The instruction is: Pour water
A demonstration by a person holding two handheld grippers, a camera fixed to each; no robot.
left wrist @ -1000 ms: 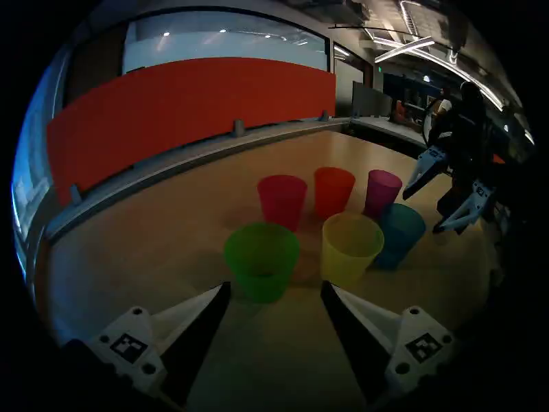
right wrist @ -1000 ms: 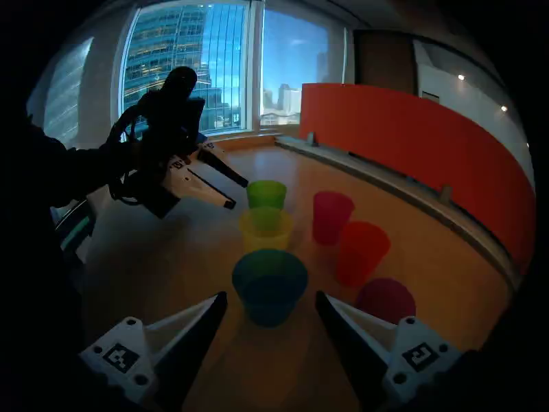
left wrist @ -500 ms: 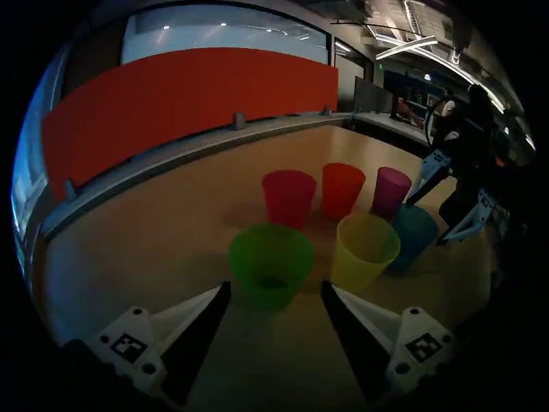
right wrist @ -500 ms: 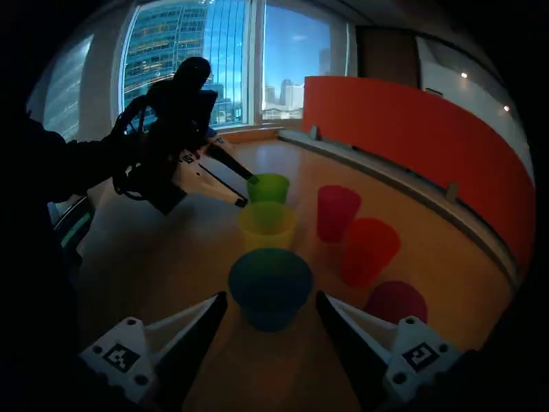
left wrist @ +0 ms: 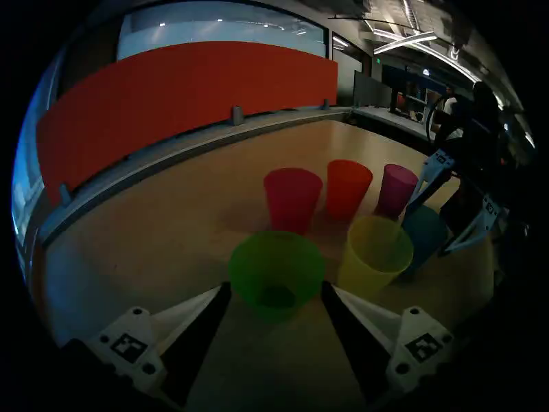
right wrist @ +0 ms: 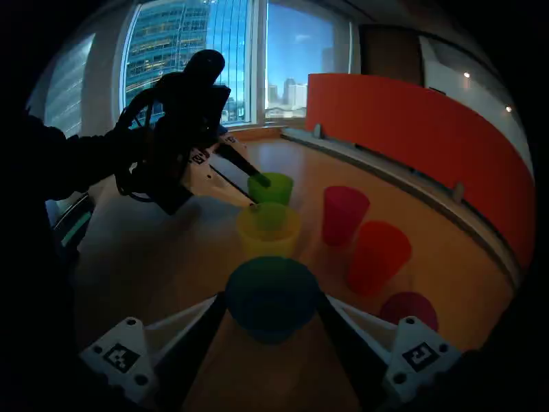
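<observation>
1. So, the green cup (left wrist: 276, 283) and the blue cup (right wrist: 272, 302) both stand upright on the wooden table (left wrist: 171, 226), mouths up, long axis vertical.
2. Can't tell if either holds water. The green one shows a dark patch at the bottom, that's all.
3. Left gripper (left wrist: 274, 287) is spread wide, with the green cup right between its tips.
4. Right gripper (right wrist: 270, 299) is wide too, with the blue cup between its tips and the yellow cup (right wrist: 268, 230) just behind.
</observation>
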